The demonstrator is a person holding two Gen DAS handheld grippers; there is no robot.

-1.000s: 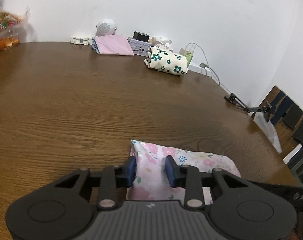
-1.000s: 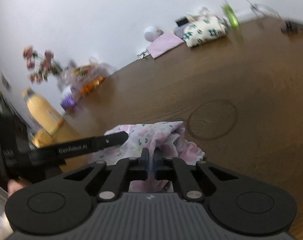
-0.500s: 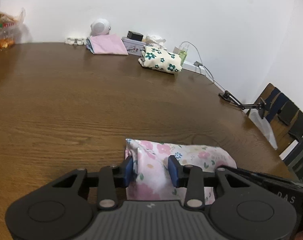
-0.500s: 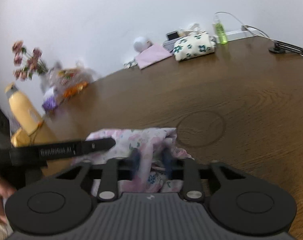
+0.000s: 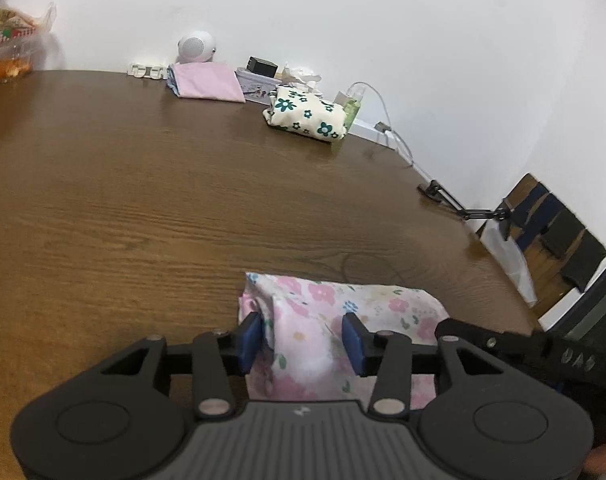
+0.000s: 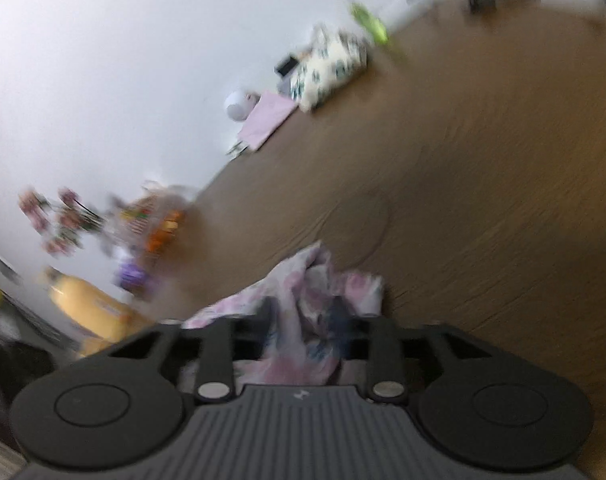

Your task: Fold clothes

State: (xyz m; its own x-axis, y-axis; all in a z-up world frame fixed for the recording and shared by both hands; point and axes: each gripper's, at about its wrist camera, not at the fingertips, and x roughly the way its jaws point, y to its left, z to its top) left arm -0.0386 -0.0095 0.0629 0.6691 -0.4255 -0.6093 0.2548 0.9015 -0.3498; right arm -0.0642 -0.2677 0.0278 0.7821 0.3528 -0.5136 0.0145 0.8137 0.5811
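Observation:
A folded pink floral garment (image 5: 359, 308) lies on the brown wooden table (image 5: 143, 200) near its front edge. My left gripper (image 5: 301, 342) is open, its blue pads either side of the garment's left part. The right gripper's finger reaches in from the right in the left wrist view (image 5: 503, 340). In the blurred right wrist view my right gripper (image 6: 303, 326) is open over the garment's rumpled end (image 6: 315, 280).
At the table's far edge lie a folded pink cloth (image 5: 207, 84), a folded cream cloth with dark flowers (image 5: 307, 114), a white round speaker (image 5: 195, 46), a green bottle (image 5: 353, 106) and cables. A snack bag (image 5: 7, 52) sits far left. A chair (image 5: 551, 232) stands right.
My right gripper opened and let go of the garment, and that view has swung and tilted. My left gripper's pads have spread wider around the garment.

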